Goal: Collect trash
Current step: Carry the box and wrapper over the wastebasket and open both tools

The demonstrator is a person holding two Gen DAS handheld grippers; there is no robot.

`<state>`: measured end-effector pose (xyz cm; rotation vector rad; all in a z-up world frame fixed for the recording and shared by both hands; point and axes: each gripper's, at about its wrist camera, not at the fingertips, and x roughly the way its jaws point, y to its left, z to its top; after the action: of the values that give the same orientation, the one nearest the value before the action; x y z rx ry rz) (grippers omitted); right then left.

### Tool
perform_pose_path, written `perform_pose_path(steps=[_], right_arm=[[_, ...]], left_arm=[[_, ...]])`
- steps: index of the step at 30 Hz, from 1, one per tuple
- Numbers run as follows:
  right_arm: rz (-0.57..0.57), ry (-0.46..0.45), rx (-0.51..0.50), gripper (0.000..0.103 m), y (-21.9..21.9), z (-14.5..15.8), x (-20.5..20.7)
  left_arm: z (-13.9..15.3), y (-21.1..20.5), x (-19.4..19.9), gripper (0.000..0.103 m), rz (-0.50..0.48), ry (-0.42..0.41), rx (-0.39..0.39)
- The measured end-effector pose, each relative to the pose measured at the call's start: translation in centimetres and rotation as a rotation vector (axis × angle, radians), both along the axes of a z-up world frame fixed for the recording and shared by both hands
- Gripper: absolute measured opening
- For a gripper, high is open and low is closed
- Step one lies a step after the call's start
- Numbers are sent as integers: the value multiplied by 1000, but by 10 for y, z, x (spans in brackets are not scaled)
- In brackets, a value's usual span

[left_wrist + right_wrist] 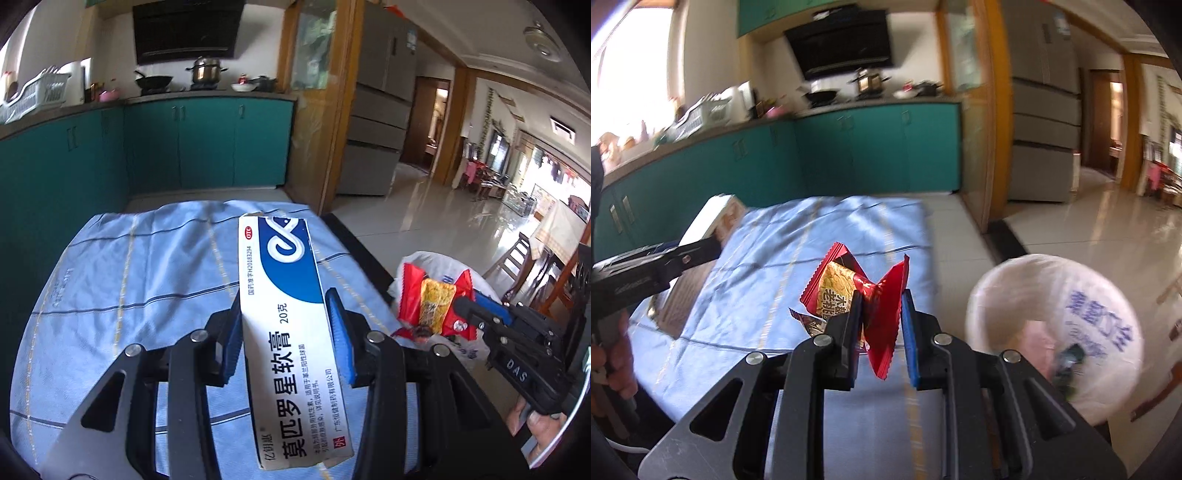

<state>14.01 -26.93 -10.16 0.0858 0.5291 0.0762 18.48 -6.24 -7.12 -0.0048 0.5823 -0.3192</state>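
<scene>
Trash half gathered: ointment box (291, 332) clamped in left claw (286, 332), red snack wrapper (875, 299) pinched in right claw (881, 332), both above cleared desk (768, 258), white bag (1052, 332) at three o'clock awaiting both drops.

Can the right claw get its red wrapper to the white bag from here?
Probably yes. The right claw is shut on the red wrapper, and the white bag sits open just beside it off the table edge, with nothing between them.

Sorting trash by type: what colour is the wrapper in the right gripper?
Red with a yellow panel, on the wrapper; right wrist view.
</scene>
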Motion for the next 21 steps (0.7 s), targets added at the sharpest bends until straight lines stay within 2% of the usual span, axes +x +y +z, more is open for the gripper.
perform_pose_path(steps=[8, 11, 15, 21], right_arm=[[-260, -76, 28, 21, -93, -2, -37], [-323, -88, 15, 21, -117, -10, -41], [-384, -84, 18, 21, -140, -27, -42], [-427, -56, 31, 21, -165, -49, -35]], left_arm=[[30, -79, -8, 43, -157, -91, -15], [31, -117, -3, 43, -226, -82, -29], [15, -165, 13, 43, -327, -46, -104], [-24, -220, 46, 43, -381, 69, -153]])
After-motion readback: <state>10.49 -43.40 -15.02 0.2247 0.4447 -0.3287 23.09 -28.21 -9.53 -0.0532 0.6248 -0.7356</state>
